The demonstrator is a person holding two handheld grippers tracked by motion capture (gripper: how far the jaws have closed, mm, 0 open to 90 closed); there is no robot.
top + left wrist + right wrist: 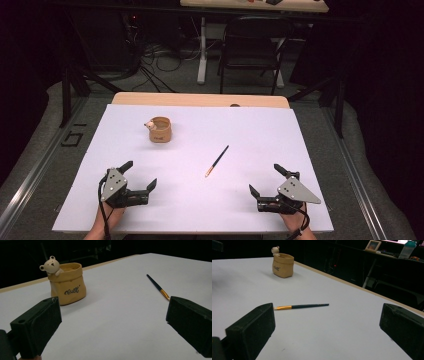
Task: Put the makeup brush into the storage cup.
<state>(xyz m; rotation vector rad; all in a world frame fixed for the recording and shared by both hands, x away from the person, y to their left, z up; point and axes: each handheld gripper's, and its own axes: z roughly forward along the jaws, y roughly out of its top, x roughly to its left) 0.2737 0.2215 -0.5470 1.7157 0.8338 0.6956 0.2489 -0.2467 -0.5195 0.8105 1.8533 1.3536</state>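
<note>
Both grippers, left gripper (139, 176) and right gripper (265, 180), rest at the near table (250, 125) edge, jaws wide apart and empty.
The thin paintbrush (216, 161) lies flat mid-table, well apart from the bear-trimmed pen pot (160, 130). Risk, as I judge it: jaws closing on so slim a handle may skid it away or tilt it, and a tilted brush could tip the pot.

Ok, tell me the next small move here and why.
Probably bring the right gripper forward and left to straddle the paintbrush. Both grippers are open and hold nothing, the brush lies flat and apart from the bear pot, and it is nearer the right one.
</note>
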